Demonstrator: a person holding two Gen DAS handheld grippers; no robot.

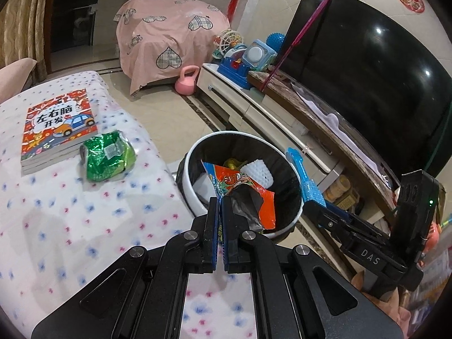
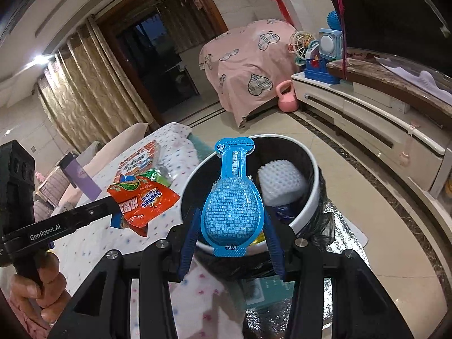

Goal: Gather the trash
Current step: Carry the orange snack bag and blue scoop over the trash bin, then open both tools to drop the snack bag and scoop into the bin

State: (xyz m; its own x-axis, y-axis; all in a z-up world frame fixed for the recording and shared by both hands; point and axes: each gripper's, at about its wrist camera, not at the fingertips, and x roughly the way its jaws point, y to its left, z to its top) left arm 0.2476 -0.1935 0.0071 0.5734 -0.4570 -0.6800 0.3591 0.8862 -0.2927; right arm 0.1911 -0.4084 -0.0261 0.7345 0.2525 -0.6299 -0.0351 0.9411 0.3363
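My left gripper [image 1: 220,201] is shut on an orange Ovaltine snack wrapper [image 1: 240,186] and holds it over the near rim of the white trash bin [image 1: 189,186] with a black liner. The wrapper also shows in the right wrist view [image 2: 144,202]. My right gripper [image 2: 230,220] is shut on a blue bulb-shaped packet [image 2: 233,197] and holds it above the bin [image 2: 313,195]. The packet shows at the bin's right in the left wrist view [image 1: 306,182]. A white foam net [image 1: 258,173] lies in the bin. A crumpled green wrapper [image 1: 108,156] lies on the table.
The table [image 1: 70,226] has a white flower-print cloth and a stack of children's books [image 1: 58,130]. A TV stand [image 1: 254,110] with toys and a large TV [image 1: 367,70] runs along the right. A pink kettlebell [image 1: 186,80] and pink-covered furniture [image 1: 166,36] stand behind.
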